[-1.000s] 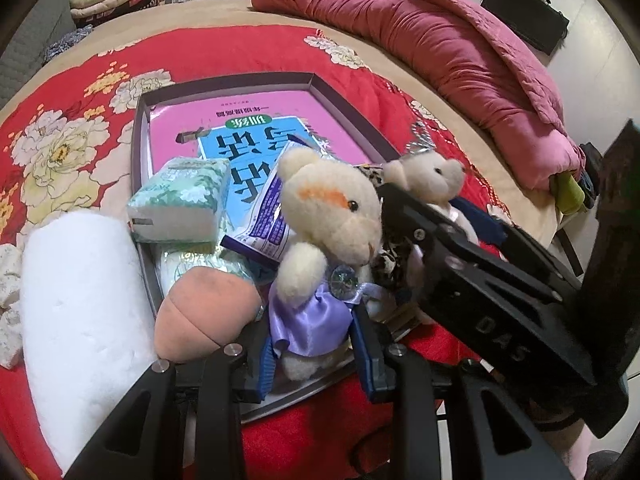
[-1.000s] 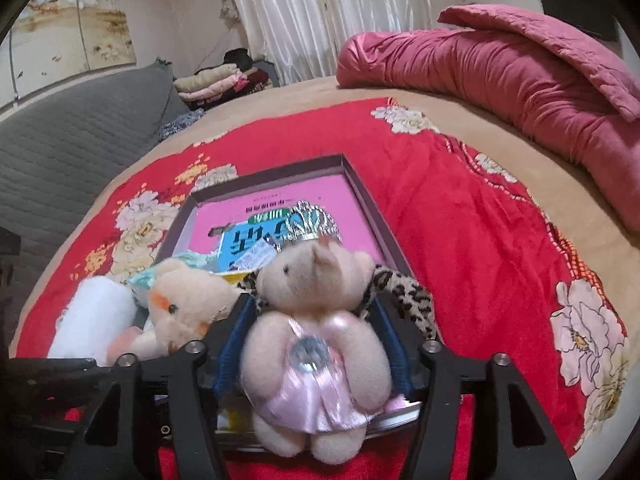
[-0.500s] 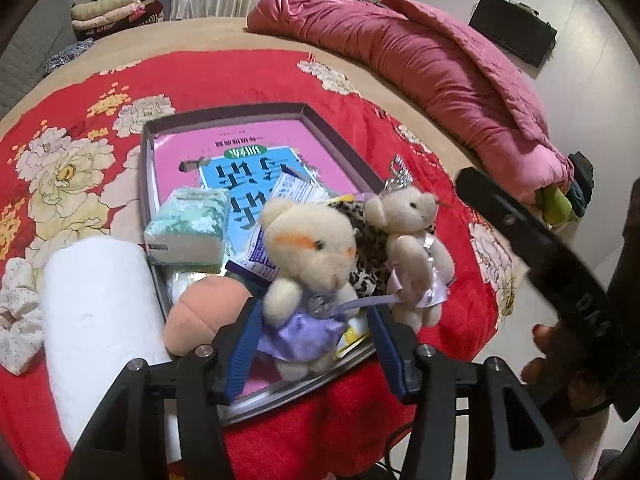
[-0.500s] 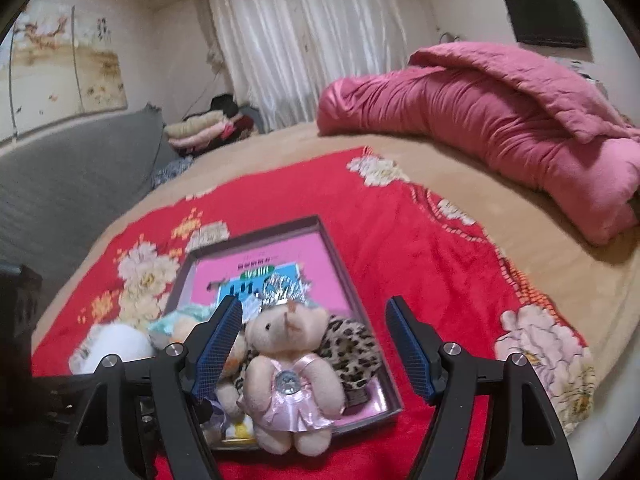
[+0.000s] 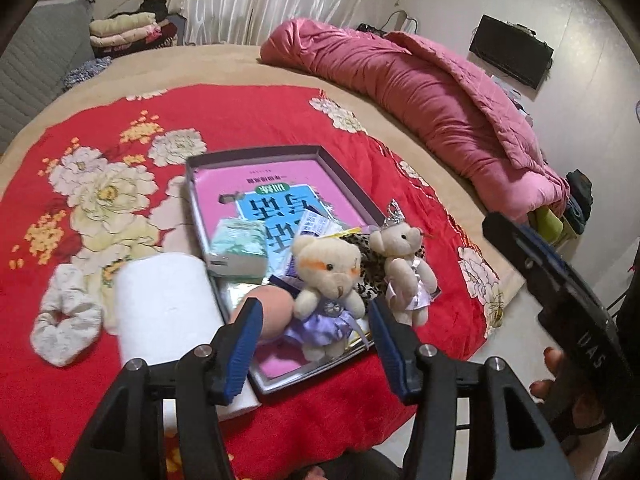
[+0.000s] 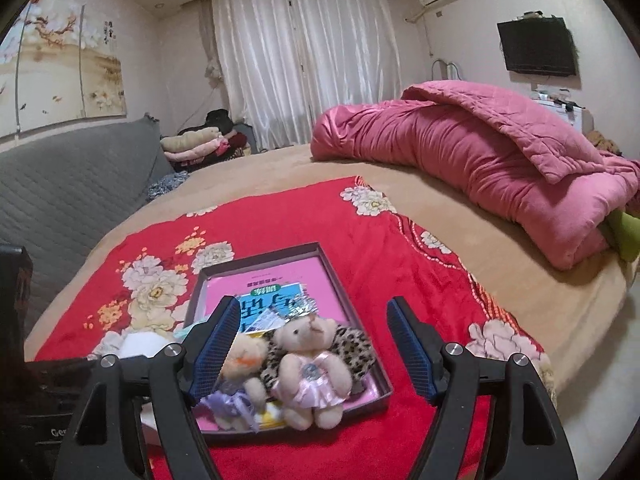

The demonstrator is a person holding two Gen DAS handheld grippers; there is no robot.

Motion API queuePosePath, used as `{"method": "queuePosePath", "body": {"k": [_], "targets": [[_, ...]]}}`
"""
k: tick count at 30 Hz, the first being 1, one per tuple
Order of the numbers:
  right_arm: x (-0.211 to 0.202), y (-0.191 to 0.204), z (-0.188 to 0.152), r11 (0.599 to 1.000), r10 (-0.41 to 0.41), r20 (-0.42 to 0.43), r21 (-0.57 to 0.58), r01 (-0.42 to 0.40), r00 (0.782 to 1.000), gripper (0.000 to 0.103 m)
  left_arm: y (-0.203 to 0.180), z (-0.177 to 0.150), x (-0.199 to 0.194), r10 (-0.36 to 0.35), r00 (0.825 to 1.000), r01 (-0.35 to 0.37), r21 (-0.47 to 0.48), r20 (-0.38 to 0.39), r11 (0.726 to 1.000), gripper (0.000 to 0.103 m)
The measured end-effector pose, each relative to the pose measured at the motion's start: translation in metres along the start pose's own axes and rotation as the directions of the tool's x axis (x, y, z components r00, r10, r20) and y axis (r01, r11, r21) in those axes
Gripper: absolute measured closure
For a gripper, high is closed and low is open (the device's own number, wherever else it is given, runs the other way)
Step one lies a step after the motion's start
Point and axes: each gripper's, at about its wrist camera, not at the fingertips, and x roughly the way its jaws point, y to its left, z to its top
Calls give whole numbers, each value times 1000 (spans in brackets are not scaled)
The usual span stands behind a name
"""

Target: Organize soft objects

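Two small plush bears sit upright at the near end of a dark shallow tray (image 5: 348, 184) on the red flowered blanket. The bear in the purple dress (image 5: 326, 276) (image 6: 240, 364) is beside the bear in the pink dress (image 5: 404, 264) (image 6: 310, 368), which wears a silver crown. My left gripper (image 5: 314, 312) is open, raised and back from the purple-dress bear, touching nothing. My right gripper (image 6: 313, 306) is open wide above the pink-dress bear, also free of it. A leopard-print soft piece (image 5: 370, 268) lies behind the bears.
The tray also holds a pink book, a tissue pack (image 5: 240, 248), a peach plush (image 5: 274, 306) and a sachet. A white roll (image 5: 164, 308) and a cream scrunchie (image 5: 64, 324) lie left of it. A pink quilt (image 5: 420, 92) is piled far right. The bed edge runs just below the tray.
Both grippers were shut on the bears and have let them go. Each has opened and drawn back and upward, and the bears stay seated in the tray.
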Motion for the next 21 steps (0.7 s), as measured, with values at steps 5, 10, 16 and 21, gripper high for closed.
{"method": "queuePosePath", "body": {"k": [5, 10, 16, 21], "targets": [[-13, 19, -7, 999, -44, -33, -25, 44, 998, 26, 7, -4, -23, 28, 999, -28, -7, 28, 1000, 48], [-27, 37, -15, 999, -45, -35, -32, 44, 998, 26, 19, -11, -42, 65, 997, -64, -12, 50, 998, 48], [-43, 67, -25, 998, -44, -58, -52, 41, 997, 26, 35, -20, -58, 130, 990, -128, -39, 50, 991, 48], [-58, 90, -33, 995, -54, -67, -85, 48, 996, 26, 40, -32, -68, 148, 988, -146, -38, 50, 989, 48]]}}
